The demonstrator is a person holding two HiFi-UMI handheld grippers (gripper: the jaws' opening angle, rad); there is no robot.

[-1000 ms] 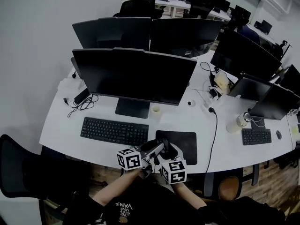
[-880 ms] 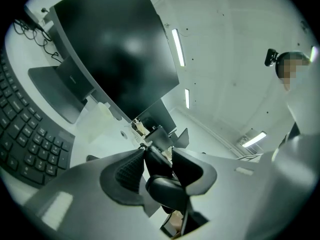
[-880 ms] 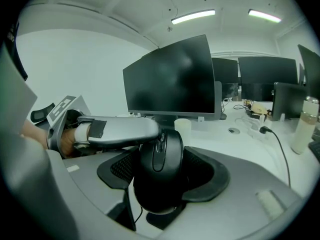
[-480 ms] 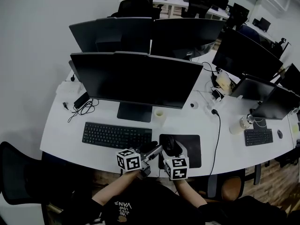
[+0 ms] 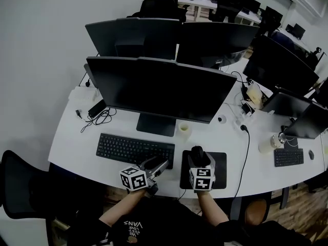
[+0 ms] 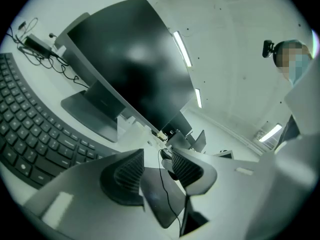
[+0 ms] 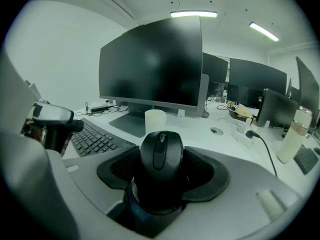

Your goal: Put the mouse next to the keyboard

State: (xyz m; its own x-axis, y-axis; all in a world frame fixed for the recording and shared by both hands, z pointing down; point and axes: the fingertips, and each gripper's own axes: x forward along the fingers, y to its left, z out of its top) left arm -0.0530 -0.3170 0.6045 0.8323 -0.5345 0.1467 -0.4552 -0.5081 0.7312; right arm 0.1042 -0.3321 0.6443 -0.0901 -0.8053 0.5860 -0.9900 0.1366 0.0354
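Note:
A black mouse (image 7: 161, 156) sits between the jaws of my right gripper (image 7: 161, 173), which is shut on its sides. In the head view this gripper (image 5: 199, 157) holds the mouse (image 5: 197, 151) over the left part of the black mouse pad (image 5: 219, 170). I cannot tell whether the mouse touches the pad. The black keyboard (image 5: 136, 149) lies just left of the pad, in front of the monitor. My left gripper (image 5: 158, 165) hovers at the keyboard's right end, open with nothing between its fingers (image 6: 127, 171). Through its gap I see the pad (image 6: 162, 201) and a thin cable.
A large dark monitor (image 5: 159, 88) on a stand rises behind the keyboard, with a pale cup (image 5: 183, 129) beside its foot. A black cable (image 5: 247, 147) runs right of the pad; a bottle (image 5: 277, 138) and second keyboard (image 5: 288, 157) lie farther right. The desk's front edge is close.
The right gripper has carried the mouse forward from the desk's front edge over the mouse pad. The two grippers have moved apart, and the left one now sits by the keyboard's right end.

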